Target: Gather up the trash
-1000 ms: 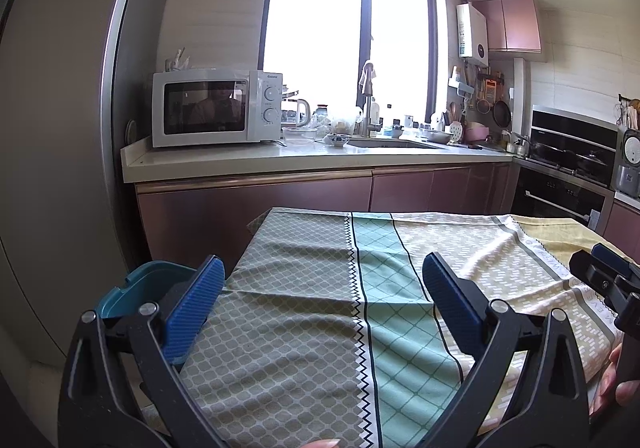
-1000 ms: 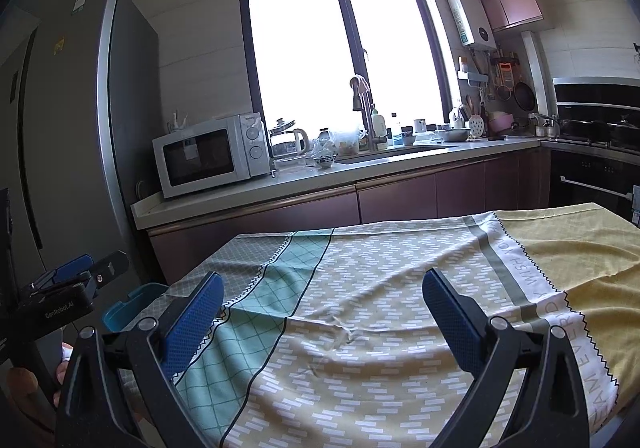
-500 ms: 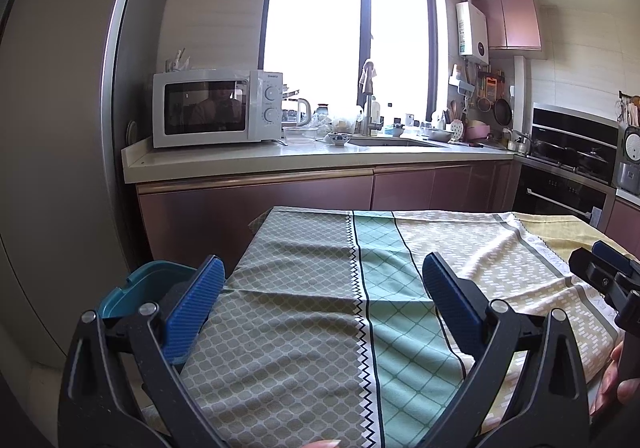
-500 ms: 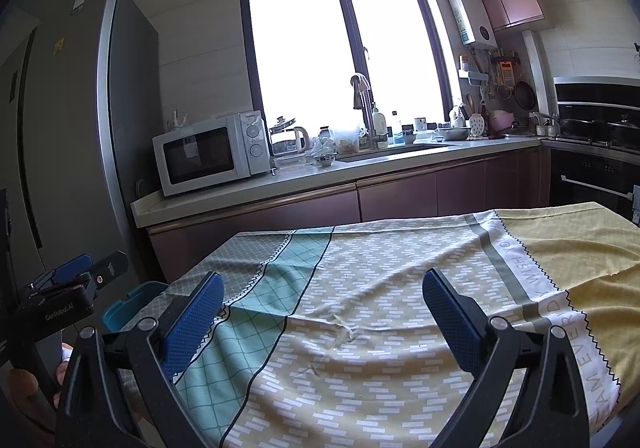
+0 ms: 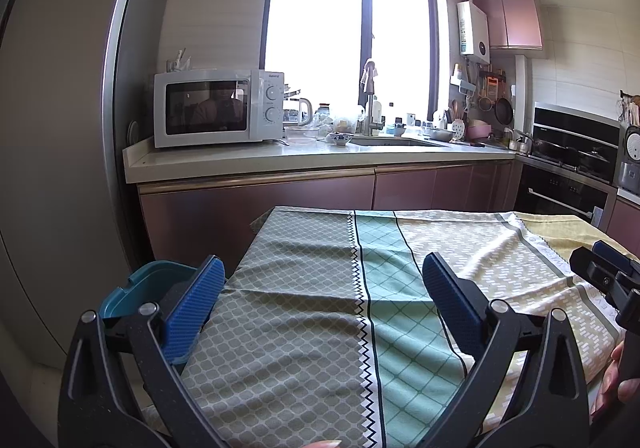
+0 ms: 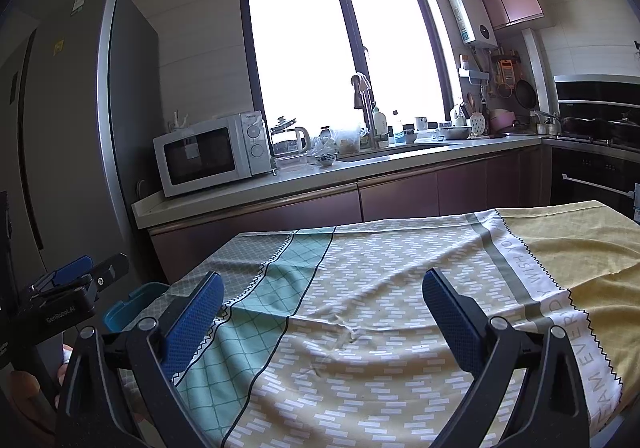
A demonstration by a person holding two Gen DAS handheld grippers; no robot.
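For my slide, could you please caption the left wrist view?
Open left tongs hover over a patterned tablecloth, teal bin alongside.

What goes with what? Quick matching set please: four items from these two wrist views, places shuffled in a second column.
Items:
1. microwave
2. teal bin
3. water heater
4. left tongs

Places:
A. on the wall beside the pink upper cabinets
B. open over the patterned tablecloth
C. on the counter's left end, next to the fridge
D. low down, off the table's left edge

Pairs: 1-C, 2-D, 3-A, 4-B
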